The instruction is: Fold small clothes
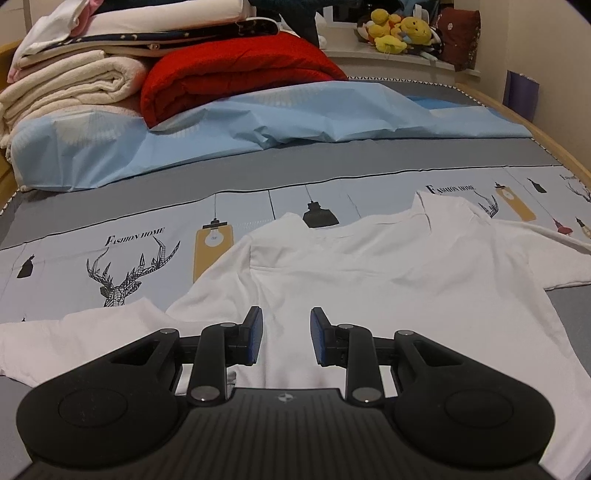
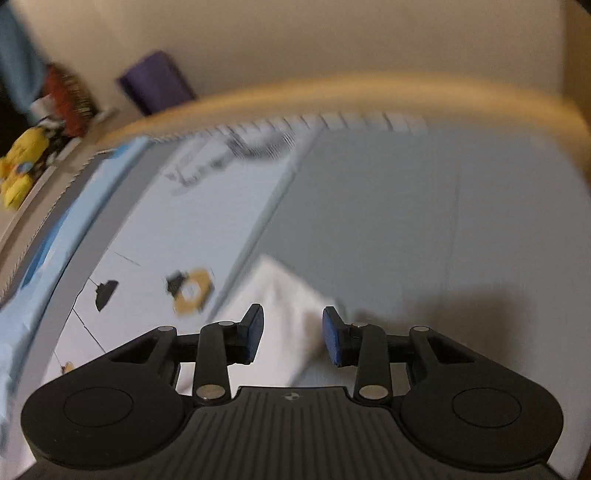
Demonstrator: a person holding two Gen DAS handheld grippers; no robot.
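Two tools over one bed (image 1: pixel 332 166), white shirt (image 1: pixel 369 277) spread flat on the printed sheet, left tool (image 1: pixel 286 334) poised above its lower part, jaws apart and empty, right tool (image 2: pixel 292 334) (view blurred) parted too, gripping nothing, a white sleeve end (image 2: pixel 284 291) beneath.

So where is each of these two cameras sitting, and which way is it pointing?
Left wrist view: sits on the left hand-held gripper, looking forward and down over the white shirt on the bed; its two open fingers show, no hand.
Right wrist view: sits on the right hand-held gripper, blurred, facing the bed's wooden edge and a white shirt corner; its open fingers show.
Shared: the printed bed sheet, white shirt, yellow plush toys.
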